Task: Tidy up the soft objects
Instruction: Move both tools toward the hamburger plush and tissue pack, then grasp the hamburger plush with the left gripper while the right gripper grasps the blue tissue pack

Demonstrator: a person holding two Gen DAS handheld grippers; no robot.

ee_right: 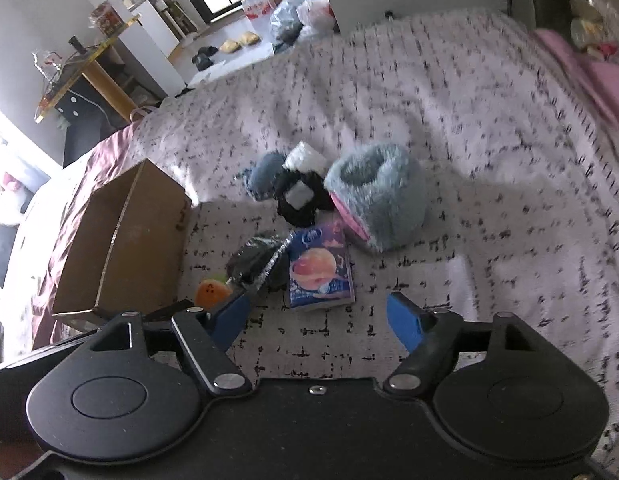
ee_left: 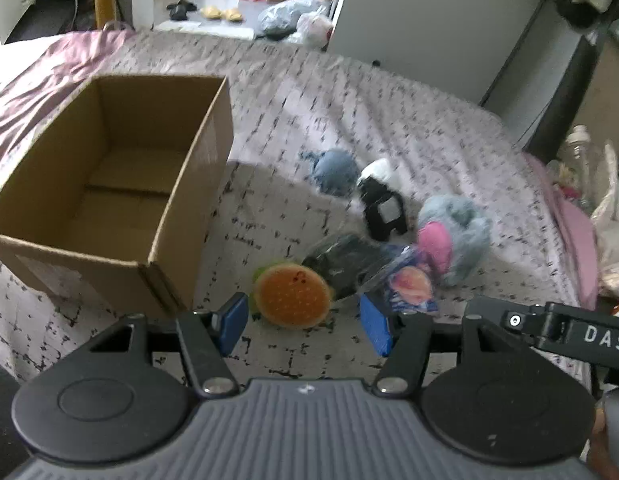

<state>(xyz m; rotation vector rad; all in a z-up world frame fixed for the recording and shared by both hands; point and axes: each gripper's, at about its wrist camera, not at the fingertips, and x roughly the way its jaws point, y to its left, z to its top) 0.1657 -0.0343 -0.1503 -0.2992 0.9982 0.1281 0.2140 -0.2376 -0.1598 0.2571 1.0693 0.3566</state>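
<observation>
your left gripper point(ee_left: 305, 322) hangs with its blue pads wide apart and nothing between them, right over the orange burger plush point(ee_left: 292, 295), which lies flat on the patterned bedspread point(ee_left: 389, 120) just beside the near corner of the cardboard box point(ee_left: 109, 184). that plush looks like your pick: round, no real long axis, face up, so any approach angle should do. drop straight down, straddle it across its widest part and squeeze gently, since it will squash rather than resist.

your right gripper point(ee_right: 319, 314) is released too, pads spread, hovering near the blue tissue pack point(ee_right: 320, 270). its long axis runs away from you, short edge toward the pads, so pinch it across its narrow width.

touching its left edge is a dark wrapped bundle point(ee_right: 255, 260). farther out sit a black and white plush point(ee_right: 299, 200), a blue-grey plush point(ee_right: 265, 176) and a fluffy grey slipper point(ee_right: 379, 196) with a pink sole, opening tilted up. the box stands open and looks bare inside, so nothing appears sorted yet.
</observation>
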